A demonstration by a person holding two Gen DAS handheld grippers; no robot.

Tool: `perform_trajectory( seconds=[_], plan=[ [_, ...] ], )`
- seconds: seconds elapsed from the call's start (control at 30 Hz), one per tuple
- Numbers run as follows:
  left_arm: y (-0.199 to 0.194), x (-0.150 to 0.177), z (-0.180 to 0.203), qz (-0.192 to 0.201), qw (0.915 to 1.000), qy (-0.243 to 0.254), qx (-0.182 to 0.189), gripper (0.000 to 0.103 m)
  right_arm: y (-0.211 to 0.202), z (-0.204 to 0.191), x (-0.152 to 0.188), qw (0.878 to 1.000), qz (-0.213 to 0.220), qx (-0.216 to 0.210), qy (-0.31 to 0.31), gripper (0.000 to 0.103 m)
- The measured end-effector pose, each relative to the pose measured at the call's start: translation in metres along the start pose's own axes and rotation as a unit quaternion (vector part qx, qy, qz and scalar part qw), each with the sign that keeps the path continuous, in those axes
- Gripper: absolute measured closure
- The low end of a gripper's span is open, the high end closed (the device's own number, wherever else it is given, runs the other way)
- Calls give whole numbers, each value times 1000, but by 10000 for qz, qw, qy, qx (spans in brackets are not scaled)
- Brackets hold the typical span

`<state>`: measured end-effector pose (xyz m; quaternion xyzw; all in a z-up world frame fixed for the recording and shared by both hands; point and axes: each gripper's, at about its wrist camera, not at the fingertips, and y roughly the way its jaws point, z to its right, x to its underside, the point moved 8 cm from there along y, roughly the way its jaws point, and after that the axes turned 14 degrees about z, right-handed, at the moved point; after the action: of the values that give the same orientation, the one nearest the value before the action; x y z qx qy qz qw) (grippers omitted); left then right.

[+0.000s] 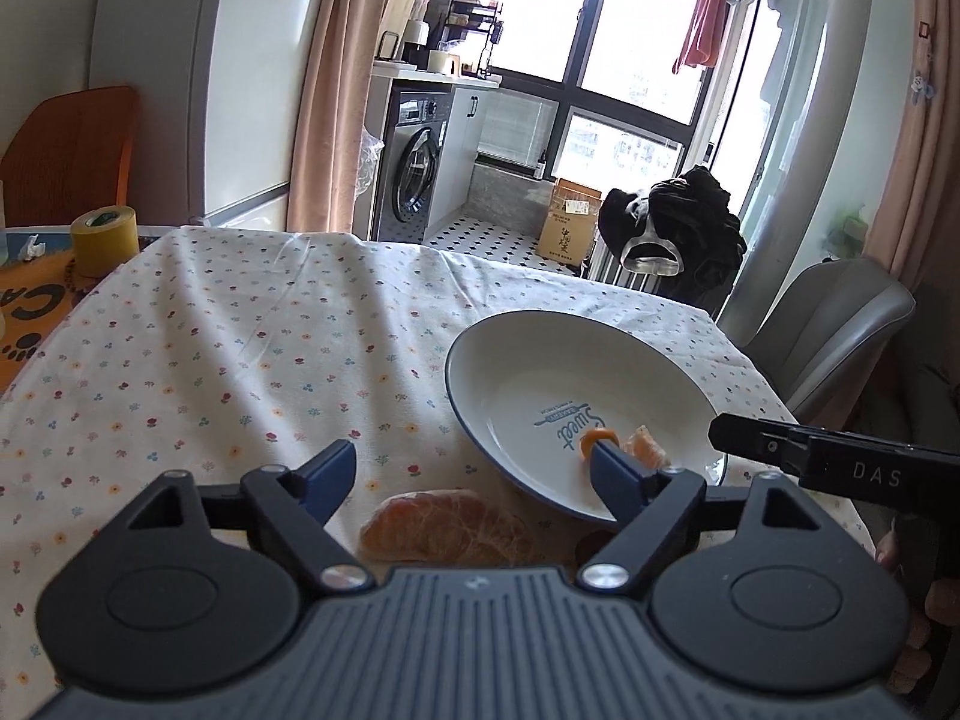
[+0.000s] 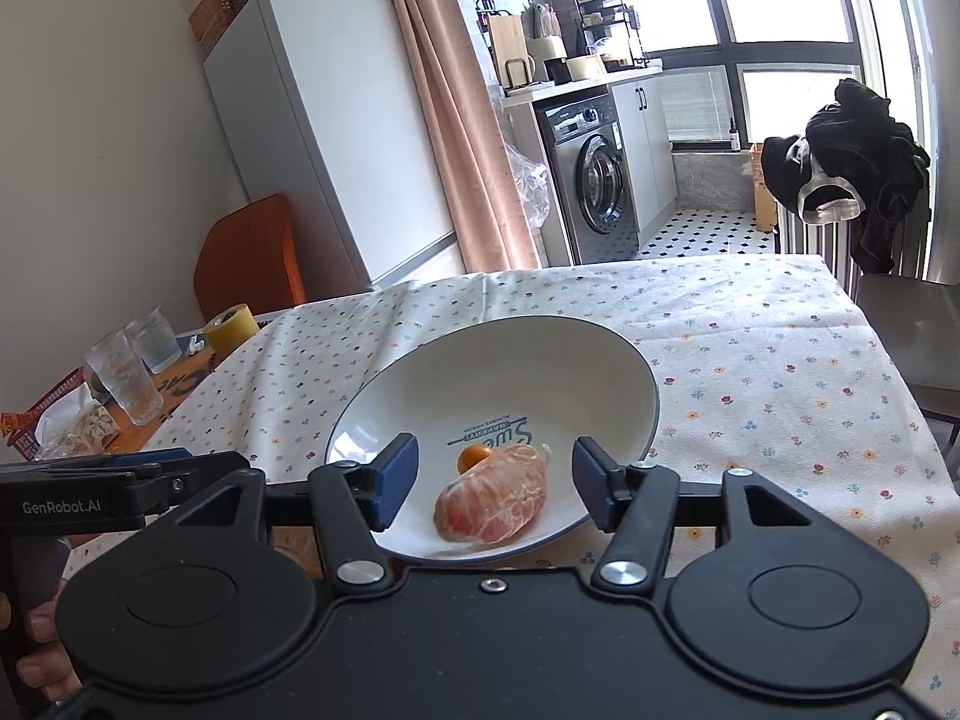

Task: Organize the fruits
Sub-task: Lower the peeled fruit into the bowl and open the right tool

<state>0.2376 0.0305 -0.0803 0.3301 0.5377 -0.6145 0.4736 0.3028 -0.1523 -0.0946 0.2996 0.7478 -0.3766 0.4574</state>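
**Orange fruit on and beside a white plate**

White china with a dark rim and blue lettering, the plate (image 2: pixel 510 360) sits on a desk covered by a flowered cloth (image 2: pixel 780 372). In the right wrist view a peeled orange piece (image 2: pixel 492 501) lies in the near part of the plate, and a small round orange fruit (image 2: pixel 473 457) sits just behind it, touching or nearly so. The right claw (image 2: pixel 495 483) is spread wide, its blue-padded fingers (image 2: pixel 396 477) on either side of the peeled piece without touching it; it grips nothing.

In the left wrist view a second peeled orange piece (image 1: pixel 444 525) lies on the cloth, just beside the near rim of the plate (image 1: pixel 540 330) and close in front of the tool body. The left claw (image 1: pixel 474 468) is also wide open and empty. Its right finger (image 1: pixel 612 468) stands in front of the plate's near side, partly hiding the small round fruit (image 1: pixel 597 437) and the piece in the plate (image 1: pixel 648 450). The other tool's black arm reaches in from the right edge.

At the far left of the desk stand a yellow roll of tape (image 2: pixel 231 327) and two clear glasses (image 2: pixel 123 381). A washing machine (image 2: pixel 591 171) shows in the room behind.
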Motion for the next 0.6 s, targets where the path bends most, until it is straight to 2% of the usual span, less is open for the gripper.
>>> perform_trajectory(
  seconds=[0.13, 0.3, 0.43, 0.6],
  plan=[
    [-7, 0, -2, 40, 9997, -215, 89, 10, -16, 0, -5, 9999, 159, 22, 36, 17],
    [-18, -2, 0, 181, 9994, -266, 154, 3, -35, 4, -9, 9993, 338, 21, 167, 0],
    [-28, -5, 3, 315, 9991, -210, 174, 0, -45, 6, -9, 9990, 398, 4, 212, 0],
    [-34, -2, 6, 228, 9991, -156, 307, 0, -56, 7, -11, 9987, 461, 113, 194, 0]
  ],
)
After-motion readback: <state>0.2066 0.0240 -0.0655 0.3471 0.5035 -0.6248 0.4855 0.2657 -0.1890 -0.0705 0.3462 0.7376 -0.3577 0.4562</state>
